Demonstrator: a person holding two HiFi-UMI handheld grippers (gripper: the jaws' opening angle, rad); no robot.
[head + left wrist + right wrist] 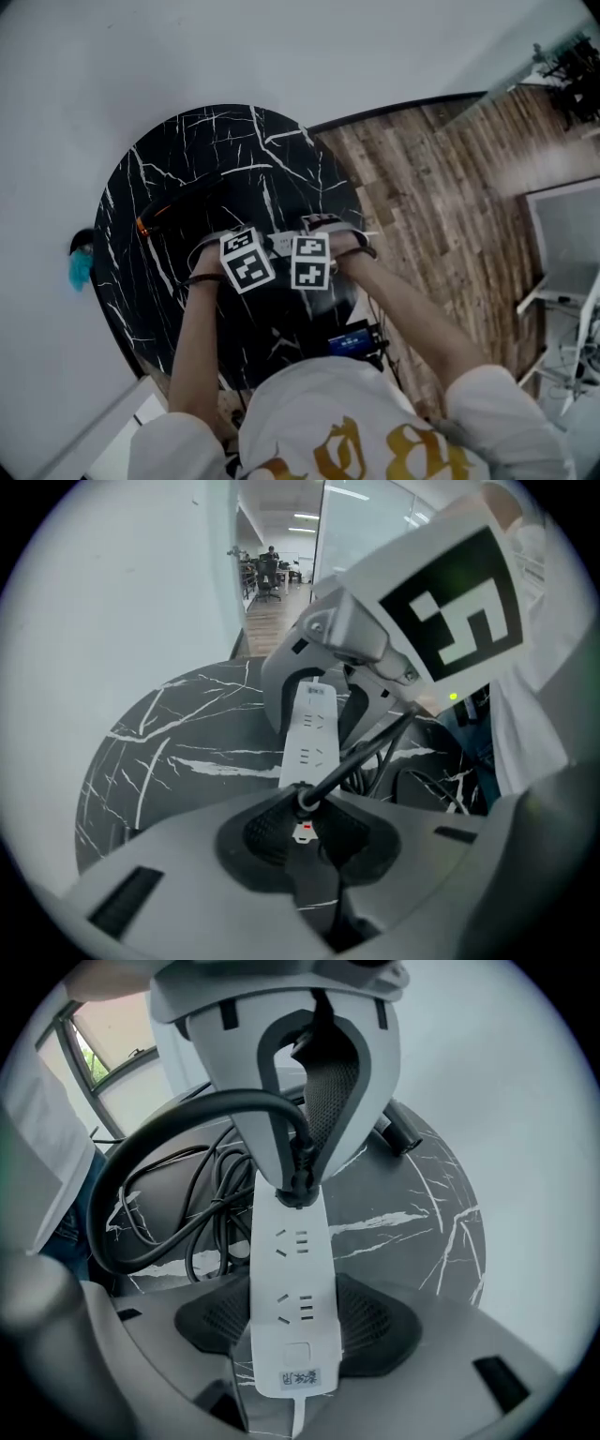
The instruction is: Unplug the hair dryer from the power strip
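Head view: left gripper [247, 263] and right gripper [310, 261] side by side, both pointing steeply down over the black marble table [187, 159]. A dark curved item with an orange end [150, 219] lies on the table out beyond the left gripper; possibly the hair dryer, not certain. Left gripper view: jaws narrow, clamped on the black plug [304, 799], which sits at the near end of the white power strip [313, 731]. The strip runs straight away to the right gripper opposite, and the cable [375, 747] leaves the plug slantwise toward that side. Whether the pins have lifted at all cannot be told. Right gripper view: jaws closed across the labelled end of the power strip, which lies between the pads. The plug is at the far end, inside the left gripper's jaws, with the cable arching off and a loose coil [211, 1208] beside the strip. Risks, as judged: a slanted pull could bind or bend the pins. The smooth strip may slide out of the right jaws. A sudden release could jerk the plug into the coil or tug the hair dryer.
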